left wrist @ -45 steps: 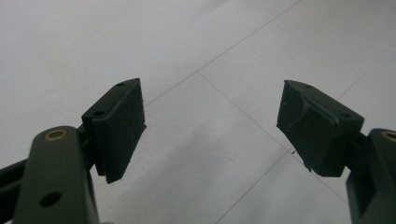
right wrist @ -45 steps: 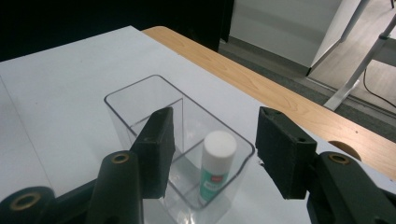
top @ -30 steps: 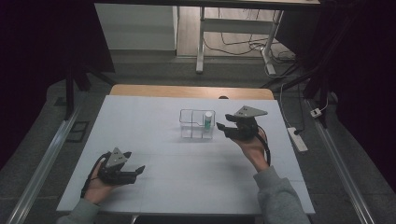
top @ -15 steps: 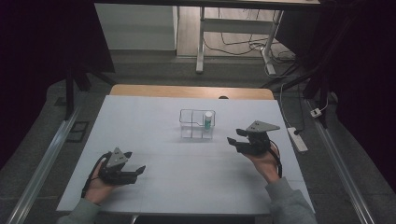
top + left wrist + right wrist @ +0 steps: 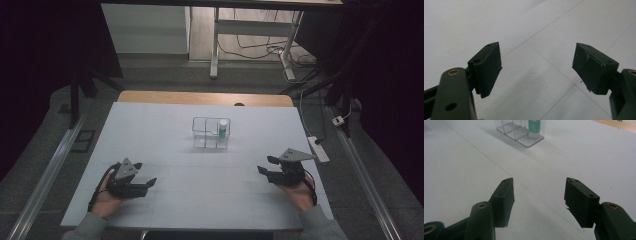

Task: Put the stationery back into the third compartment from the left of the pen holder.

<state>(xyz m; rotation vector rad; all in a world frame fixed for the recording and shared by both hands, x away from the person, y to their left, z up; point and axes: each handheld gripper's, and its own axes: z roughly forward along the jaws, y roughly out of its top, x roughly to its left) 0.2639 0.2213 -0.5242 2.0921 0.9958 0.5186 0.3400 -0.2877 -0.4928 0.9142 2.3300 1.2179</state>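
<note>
High view: the left gripper (image 5: 142, 184) sits lower left and the right gripper (image 5: 265, 168) lower right, both with jaws apart and empty. At centre, a clear divided box (image 5: 210, 133) holds a green-labelled bottle (image 5: 222, 130) in its right compartment; its print is too small to read. Wide bare table (image 5: 150, 130) surrounds it.

Left gripper view: jaws spread wide over the bare surface.

Right gripper view: jaws gape, empty; the box (image 5: 520, 131) and bottle (image 5: 534, 128) are cut off at the top edge.

High view overhead, claw views low, sharing table (image 5: 200, 165)
</note>
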